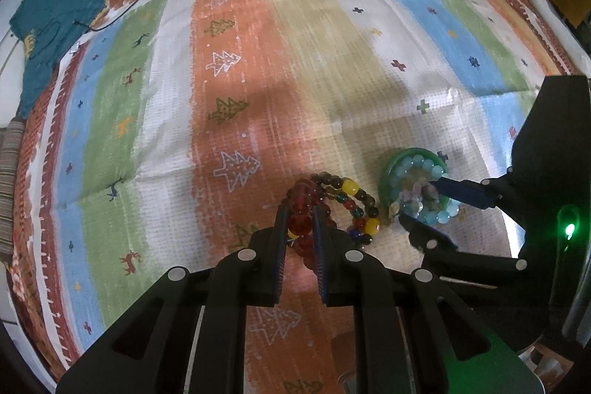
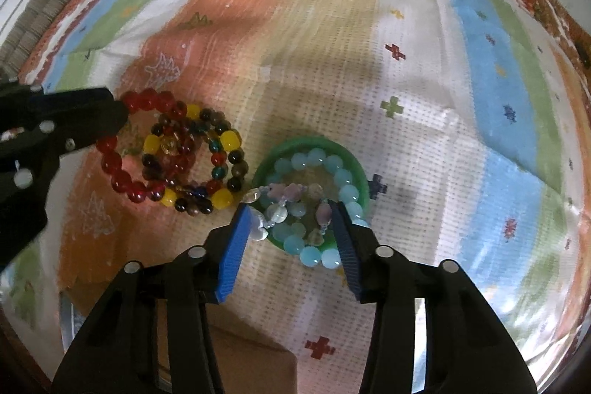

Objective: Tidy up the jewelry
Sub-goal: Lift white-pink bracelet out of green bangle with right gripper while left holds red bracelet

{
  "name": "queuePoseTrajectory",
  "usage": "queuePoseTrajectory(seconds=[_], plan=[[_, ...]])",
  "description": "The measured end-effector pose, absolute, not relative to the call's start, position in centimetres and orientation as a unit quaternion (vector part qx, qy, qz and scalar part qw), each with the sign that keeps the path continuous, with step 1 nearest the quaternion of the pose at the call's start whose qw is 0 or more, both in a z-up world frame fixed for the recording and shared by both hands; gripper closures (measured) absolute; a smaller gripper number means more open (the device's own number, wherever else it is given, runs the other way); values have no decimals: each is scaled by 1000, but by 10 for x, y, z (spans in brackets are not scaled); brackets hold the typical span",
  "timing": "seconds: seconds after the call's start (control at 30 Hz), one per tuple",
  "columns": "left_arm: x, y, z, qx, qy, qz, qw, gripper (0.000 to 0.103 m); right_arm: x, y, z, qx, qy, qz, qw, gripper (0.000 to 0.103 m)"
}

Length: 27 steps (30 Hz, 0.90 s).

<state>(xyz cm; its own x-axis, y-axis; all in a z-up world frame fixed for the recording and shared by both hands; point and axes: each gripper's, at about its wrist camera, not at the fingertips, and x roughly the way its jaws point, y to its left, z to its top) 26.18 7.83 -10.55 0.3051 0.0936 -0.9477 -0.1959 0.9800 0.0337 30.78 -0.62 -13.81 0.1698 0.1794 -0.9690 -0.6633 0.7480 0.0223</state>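
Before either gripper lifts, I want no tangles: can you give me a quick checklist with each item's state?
1. Left gripper shut on the red bead bracelet: ok.
2. Red bracelet free of the multicolour bracelet: not ok, they overlap.
3. Right gripper open around the pale blue bracelet: ok.
4. Blue bracelet separate from the green bangle: not ok, it lies inside.
5. Pastel charm strand untangled: cannot tell.

Soft daylight, with broad grey shadows across the striped cloth [image 1: 258, 69]; glare whitens its right side, fisheye bends the edges, and far stripes smear slightly
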Motion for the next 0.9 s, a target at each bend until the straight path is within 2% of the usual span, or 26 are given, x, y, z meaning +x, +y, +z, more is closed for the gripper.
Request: queuePoseTrajectory(seconds=[0.03,0.07,0.17,0.23,0.9], plan=[[262,78,-106,-43,583,90,806,90,309,-6,-137,-208,577,285,737,79],[262,79,-106,-43,583,90,806,90,310,-5,-137,-213,575,279,739,86],[262,80,-107,-43,584,93,805,90,310,-5,-137,-218,573,276,740,87],[262,81,-107,-44,585,94,805,90,310,-5,-137,-218,571,277,741,93],[259,77,-99,-45,578,88,810,90,303,-9,-113,-211,545,278,762,94]])
